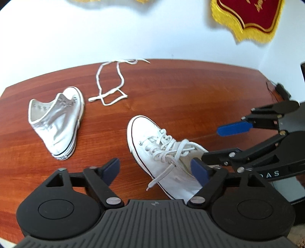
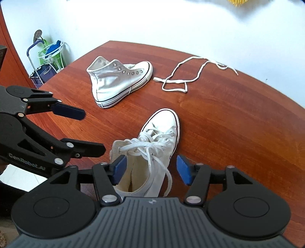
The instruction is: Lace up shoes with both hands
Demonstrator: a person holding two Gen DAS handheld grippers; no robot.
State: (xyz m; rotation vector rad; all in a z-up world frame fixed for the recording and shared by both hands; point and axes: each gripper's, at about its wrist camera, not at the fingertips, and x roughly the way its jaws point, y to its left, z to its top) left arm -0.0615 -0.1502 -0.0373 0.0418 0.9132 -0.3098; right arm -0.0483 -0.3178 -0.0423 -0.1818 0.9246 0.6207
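Observation:
A laced white high-top shoe (image 1: 152,141) (image 2: 164,131) stands upright on the wooden table (image 1: 190,91) (image 2: 238,124), toe pointing away. One loose lace end (image 1: 158,179) (image 2: 168,181) hangs down its side. My left gripper (image 1: 156,170) (image 2: 92,132) is open beside the shoe, nothing between its fingers. My right gripper (image 2: 151,168) (image 1: 211,144) is open, straddling the shoe's ankle collar. A second white high-top (image 1: 57,122) (image 2: 118,80) lies on its side without a lace. A loose white lace (image 1: 110,84) (image 2: 179,80) lies beyond it.
A red pennant with yellow fringe (image 1: 251,17) hangs on the white wall behind the table. A small cart with bags (image 2: 47,61) stands on the floor past the table's left edge. A black object (image 1: 282,91) lies at the table's right edge.

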